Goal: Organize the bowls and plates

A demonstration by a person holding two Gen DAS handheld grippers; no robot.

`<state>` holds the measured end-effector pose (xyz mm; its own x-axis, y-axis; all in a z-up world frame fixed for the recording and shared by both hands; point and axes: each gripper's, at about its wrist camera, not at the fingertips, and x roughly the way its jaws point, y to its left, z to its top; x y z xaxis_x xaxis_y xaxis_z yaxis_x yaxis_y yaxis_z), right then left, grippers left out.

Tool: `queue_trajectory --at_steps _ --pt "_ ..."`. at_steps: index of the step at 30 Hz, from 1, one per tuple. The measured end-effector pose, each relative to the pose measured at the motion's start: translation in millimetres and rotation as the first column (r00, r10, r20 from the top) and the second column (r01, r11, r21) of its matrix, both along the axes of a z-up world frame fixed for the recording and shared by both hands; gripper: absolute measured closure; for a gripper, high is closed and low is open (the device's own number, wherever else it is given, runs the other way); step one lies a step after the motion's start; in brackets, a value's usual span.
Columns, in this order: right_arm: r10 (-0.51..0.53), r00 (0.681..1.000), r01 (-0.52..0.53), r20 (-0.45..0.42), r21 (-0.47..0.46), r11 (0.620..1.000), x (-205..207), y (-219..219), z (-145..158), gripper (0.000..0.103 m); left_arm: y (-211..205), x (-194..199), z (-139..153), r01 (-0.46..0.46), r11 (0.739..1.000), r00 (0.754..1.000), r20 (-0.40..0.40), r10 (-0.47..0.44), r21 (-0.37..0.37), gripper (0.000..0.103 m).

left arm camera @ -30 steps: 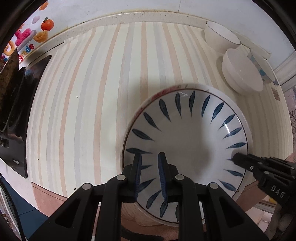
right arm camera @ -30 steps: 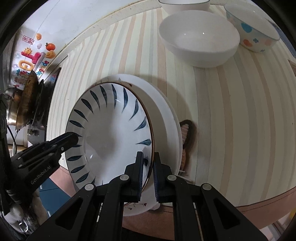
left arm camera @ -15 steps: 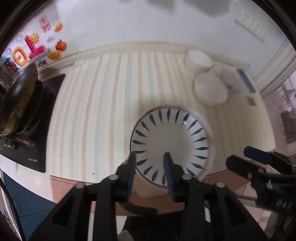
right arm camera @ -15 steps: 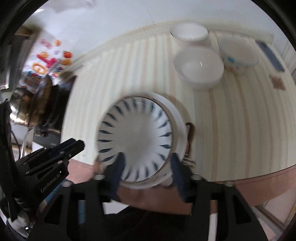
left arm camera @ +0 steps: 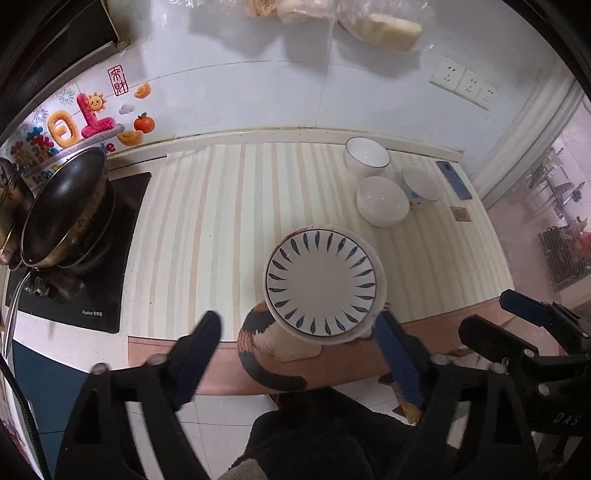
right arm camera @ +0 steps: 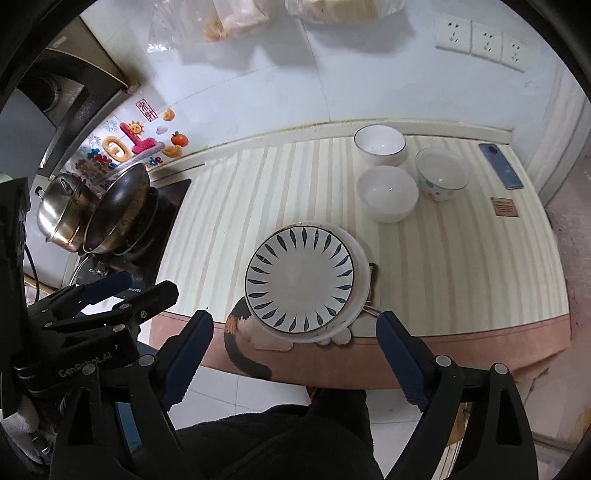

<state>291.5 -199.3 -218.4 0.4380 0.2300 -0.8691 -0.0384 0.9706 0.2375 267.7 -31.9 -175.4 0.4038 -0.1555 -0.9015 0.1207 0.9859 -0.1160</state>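
At the bench's (left arm camera: 229, 206) front edge, the leaf-pattern plate (left arm camera: 320, 282) sits stacked; both grippers' jaws, just opened wide, hold nothing; bowls (right arm camera: 388, 197) should be gathered next.

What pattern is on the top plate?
White with dark blue leaf strokes round the rim of the top plate; clearest in the right wrist view.

- A black wok (left arm camera: 62, 210) sits on a dark cooktop (left arm camera: 88, 280) at the counter's left end, with a steel lidded pot (right arm camera: 62, 210) just beside it.
- A striped mat (left arm camera: 229, 229) covers the counter.
- Bright stickers (left arm camera: 81, 122) dot the white wall behind the wok.
- 3 white wall sockets (right arm camera: 480, 38) sit in a row, upper right.
- A blue phone (right arm camera: 500, 166) lies flat by the far right edge, a small brown card (right arm camera: 503, 207) near it.
- Plastic bags (left arm camera: 376, 22) hang at the top.
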Motion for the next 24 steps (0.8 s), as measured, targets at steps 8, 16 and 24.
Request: queue_trajectory --at_steps 8,16,24 --pt "-0.01 1.0 0.01 0.009 -0.007 1.0 -17.8 0.0 10.7 0.01 -6.3 -10.4 8.8 -0.006 1.0 1.0 0.023 0.006 -0.01 0.014" --pt "-0.02 1.0 0.021 -0.019 0.099 0.995 14.6 -35.7 -12.9 0.009 -28.4 25.8 -5.1 -0.031 0.999 0.998 0.054 0.03 0.012 0.014" --pt "-0.108 0.992 0.119 -0.073 0.17 0.978 101.9 -125.4 -58.6 0.009 -81.5 120.6 -47.5 -0.087 0.996 0.996 0.003 0.087 0.03 0.014"
